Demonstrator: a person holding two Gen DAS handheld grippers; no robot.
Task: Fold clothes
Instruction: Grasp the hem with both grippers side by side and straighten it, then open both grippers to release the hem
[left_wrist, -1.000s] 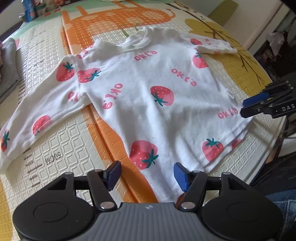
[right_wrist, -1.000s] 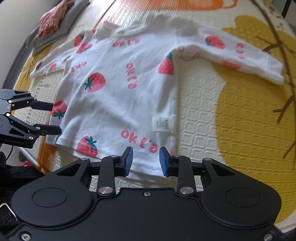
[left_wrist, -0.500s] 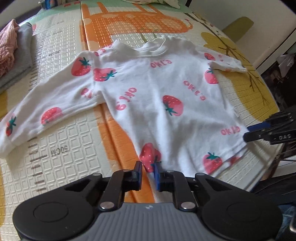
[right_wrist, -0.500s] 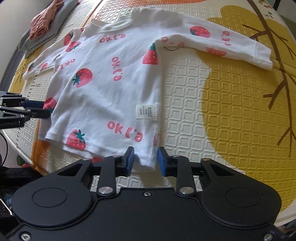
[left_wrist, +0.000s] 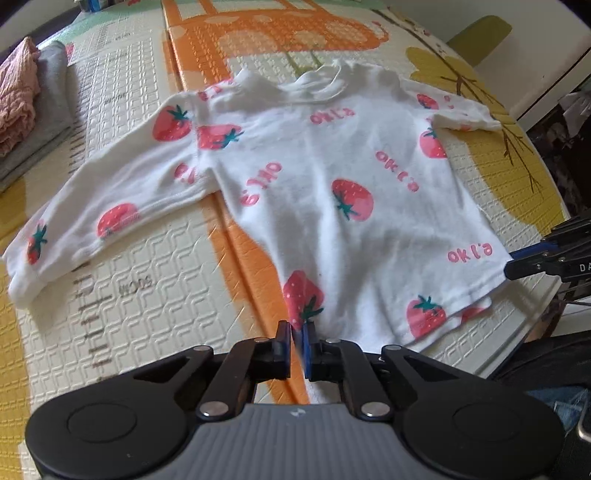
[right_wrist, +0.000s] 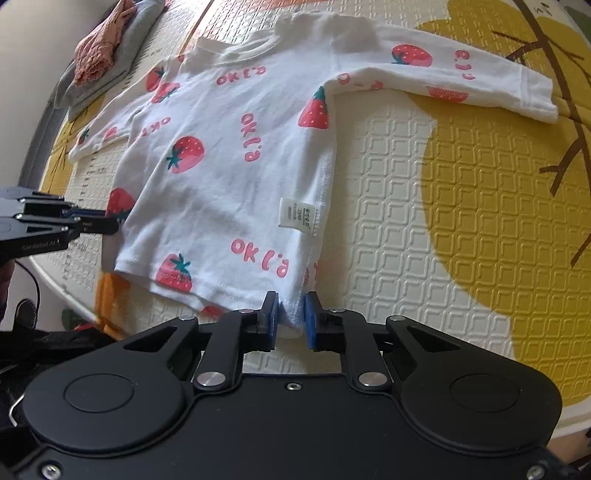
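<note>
Two grippers pinch the hem of a white strawberry-print long-sleeve shirt (left_wrist: 332, 184) spread on a patterned foam play mat (left_wrist: 147, 295). The left gripper (left_wrist: 297, 334) is closed tight on the hem's left corner. The right gripper (right_wrist: 290, 314) clamps bunched fabric at the right corner, below the care label (right_wrist: 297, 214). Folded clothes (right_wrist: 103, 55) lie well apart.
</note>
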